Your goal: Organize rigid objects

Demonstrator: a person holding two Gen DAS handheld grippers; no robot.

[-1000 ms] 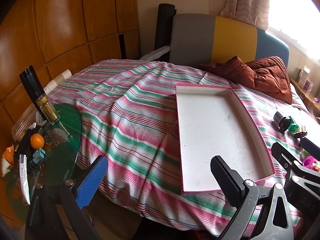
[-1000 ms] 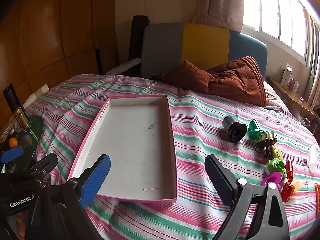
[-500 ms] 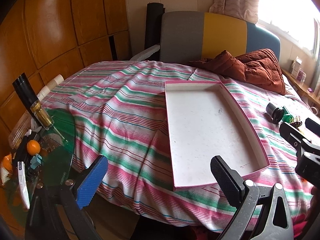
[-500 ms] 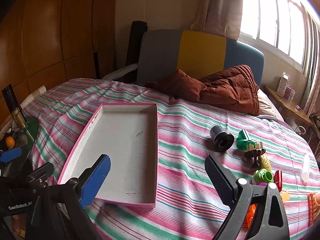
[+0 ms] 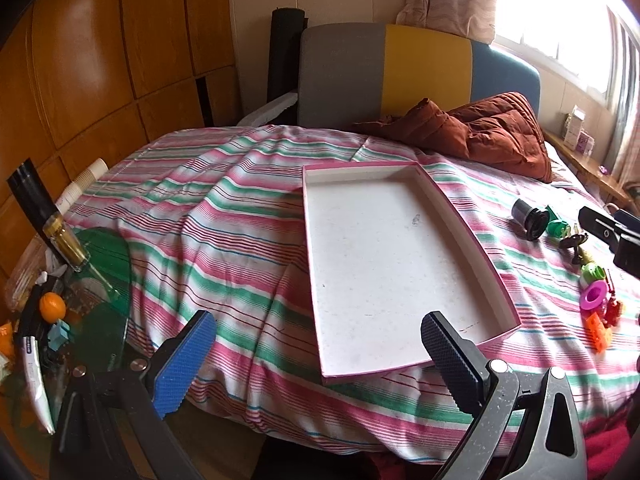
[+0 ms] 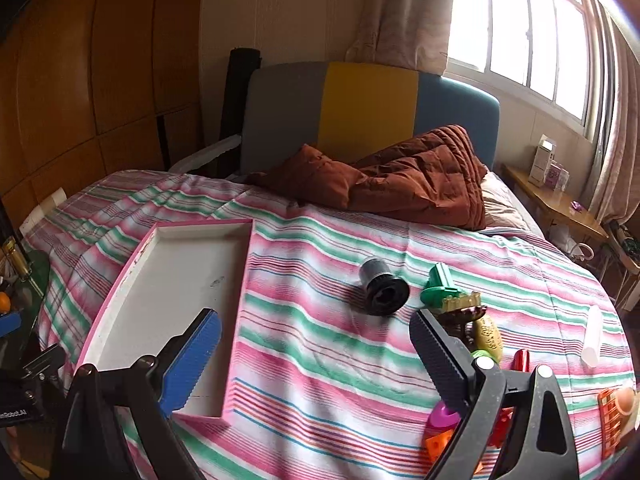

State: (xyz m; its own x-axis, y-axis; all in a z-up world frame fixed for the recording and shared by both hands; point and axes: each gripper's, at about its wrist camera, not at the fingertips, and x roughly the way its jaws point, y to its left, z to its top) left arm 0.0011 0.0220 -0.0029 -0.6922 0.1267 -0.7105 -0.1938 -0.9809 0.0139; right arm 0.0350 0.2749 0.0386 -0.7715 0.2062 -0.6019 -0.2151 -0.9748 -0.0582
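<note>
A shallow pink-rimmed white tray [image 5: 492,264] [image 6: 120,284] lies empty on the striped bed. Right of it sit small rigid toys: a black cylinder [image 5: 530,218] [image 6: 382,290], a green piece [image 6: 440,286], a brown and yellow figure [image 6: 482,326], a magenta ring [image 5: 594,294], orange and red pieces [image 5: 600,330]. My left gripper [image 5: 320,364] is open over the bed's near edge, left of the tray's front corner. My right gripper [image 6: 316,360] is open above bare bedspread between the tray and the toys, holding nothing.
A brown quilted jacket [image 6: 400,178] lies at the headboard. Left of the bed a green glass side table [image 5: 100,280] carries a dark bottle [image 5: 44,216], an orange and clutter. A white tube [image 6: 592,336] rests far right. A wooden shelf [image 6: 560,204] runs under the window.
Both grippers have swung rightward and pulled back: the tray has shifted left in both views and more toys show in the right wrist view. Both grippers stay open.
</note>
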